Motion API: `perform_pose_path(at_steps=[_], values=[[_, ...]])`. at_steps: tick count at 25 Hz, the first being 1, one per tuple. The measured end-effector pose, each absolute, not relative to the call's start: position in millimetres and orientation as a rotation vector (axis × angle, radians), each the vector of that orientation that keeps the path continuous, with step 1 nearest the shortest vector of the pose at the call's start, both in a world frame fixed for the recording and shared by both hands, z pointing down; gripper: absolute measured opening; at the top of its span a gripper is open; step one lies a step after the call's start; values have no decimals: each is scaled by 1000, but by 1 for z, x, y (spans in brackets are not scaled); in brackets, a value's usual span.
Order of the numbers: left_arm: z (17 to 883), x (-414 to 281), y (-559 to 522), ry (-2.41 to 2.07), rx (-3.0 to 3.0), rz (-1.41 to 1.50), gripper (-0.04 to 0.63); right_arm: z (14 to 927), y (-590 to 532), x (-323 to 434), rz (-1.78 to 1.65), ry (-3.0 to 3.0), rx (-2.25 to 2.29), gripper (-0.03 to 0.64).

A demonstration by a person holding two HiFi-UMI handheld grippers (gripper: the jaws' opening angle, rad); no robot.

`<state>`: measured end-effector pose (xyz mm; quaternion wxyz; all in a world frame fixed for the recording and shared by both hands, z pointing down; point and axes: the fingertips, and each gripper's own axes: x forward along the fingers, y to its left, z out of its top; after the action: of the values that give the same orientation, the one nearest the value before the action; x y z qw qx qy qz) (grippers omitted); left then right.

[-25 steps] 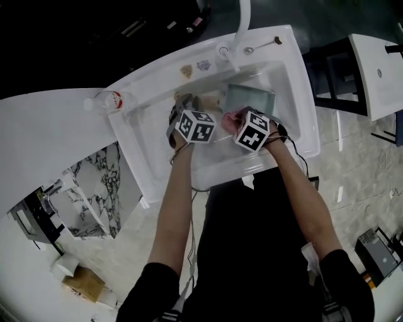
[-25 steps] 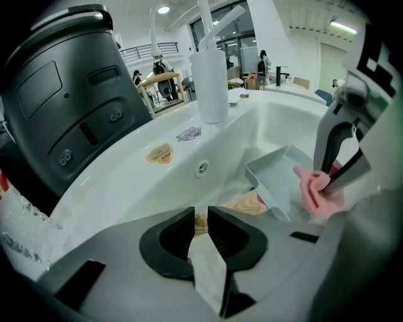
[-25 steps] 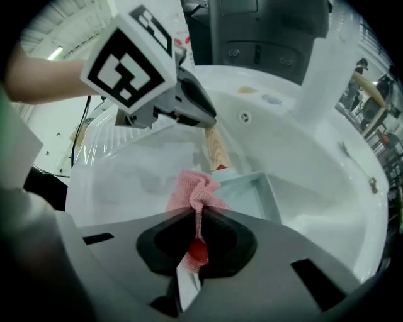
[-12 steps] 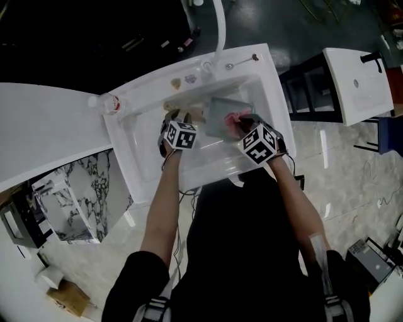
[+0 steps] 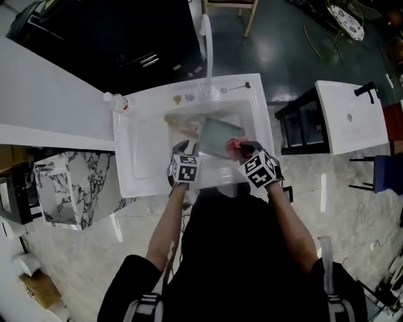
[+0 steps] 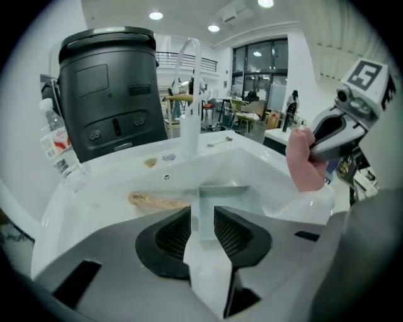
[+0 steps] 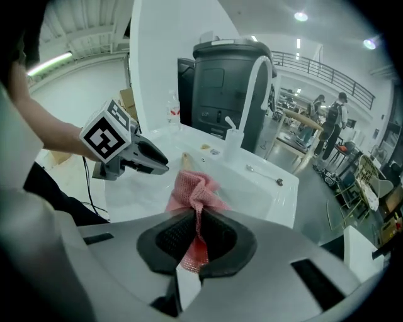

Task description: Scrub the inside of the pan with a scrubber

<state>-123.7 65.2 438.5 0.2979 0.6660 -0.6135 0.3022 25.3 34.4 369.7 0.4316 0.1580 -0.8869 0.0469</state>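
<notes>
Floor: pale glossy tile (image 5: 88, 264) on the near side, dark green (image 5: 283, 50) beyond. White counter (image 5: 50, 94) at left, marble-veined panel (image 5: 72, 188) below it. Second white basin (image 5: 349, 116) on a black stand (image 5: 301, 122) at right. Tall windows (image 6: 261, 66). Round ceiling lights (image 6: 155, 16) lit.

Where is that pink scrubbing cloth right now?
In the head view the pink scrubber is clamped in the right gripper, at the near right corner of the grey pan that lies in the white sink.
</notes>
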Motion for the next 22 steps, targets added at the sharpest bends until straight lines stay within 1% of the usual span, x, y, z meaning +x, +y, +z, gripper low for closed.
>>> perform_pose_path(at_steps=[3,6,10,16,22], values=[[413,-76,74,-1665,1786,721,126,348,40,48,83,-2287,376,40],[382,-35,78,-1714,1822,674,92,327,39,71,50,-2368,364,41],[336,9,82,-1807,1860,583,72,300,34,107,17,-2452,347,40],[277,49,97,-1976,1872,467,55,260,36,138,-30,-2562,271,40],[227,64,117,-2079,1884,377,43,219,41,151,-62,-2685,192,40]])
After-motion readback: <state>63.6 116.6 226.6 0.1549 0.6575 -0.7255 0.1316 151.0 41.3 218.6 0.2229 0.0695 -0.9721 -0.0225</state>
